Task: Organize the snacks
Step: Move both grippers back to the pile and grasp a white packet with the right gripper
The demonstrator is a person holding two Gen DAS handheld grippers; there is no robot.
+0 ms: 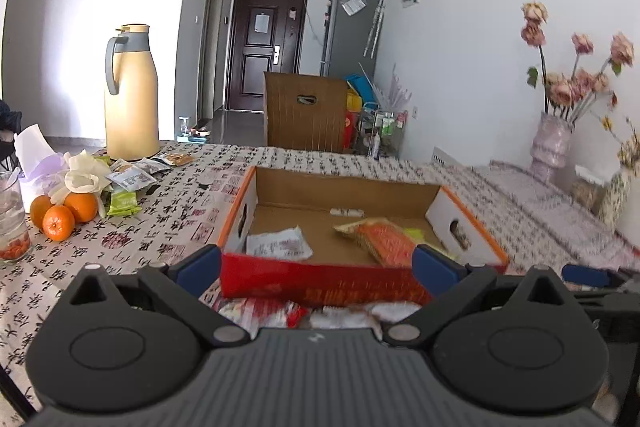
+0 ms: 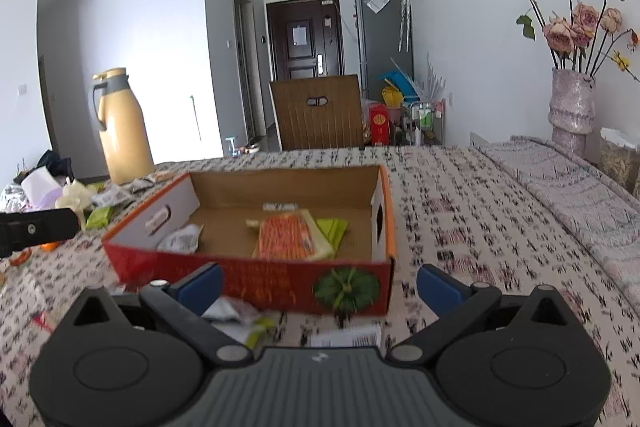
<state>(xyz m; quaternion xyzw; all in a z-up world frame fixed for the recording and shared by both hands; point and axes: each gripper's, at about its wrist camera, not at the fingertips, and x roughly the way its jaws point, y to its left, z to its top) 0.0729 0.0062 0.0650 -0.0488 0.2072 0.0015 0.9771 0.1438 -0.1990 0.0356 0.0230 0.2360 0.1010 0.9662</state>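
Observation:
A red and orange cardboard box (image 1: 320, 279) (image 2: 256, 279) sits open on the table. Inside lie an orange snack packet (image 1: 386, 241) (image 2: 286, 237), a white crumpled packet (image 1: 278, 245) (image 2: 182, 239), a green packet (image 2: 334, 229) and a small white roll (image 1: 347, 212). My left gripper (image 1: 318, 263) is open and empty, just in front of the box, above red and white packets (image 1: 276, 311). My right gripper (image 2: 320, 285) is open and empty, near the box's front right corner, above loose packets (image 2: 240, 315). More snack packets (image 1: 136, 175) lie at the far left.
A yellow thermos (image 1: 130, 95) stands at the back left, with oranges (image 1: 64, 213), a glass (image 1: 12, 223) and tissue beside it. A vase of dried roses (image 2: 572, 107) stands at the right by the wall. A wooden chair (image 1: 306, 111) is behind the table.

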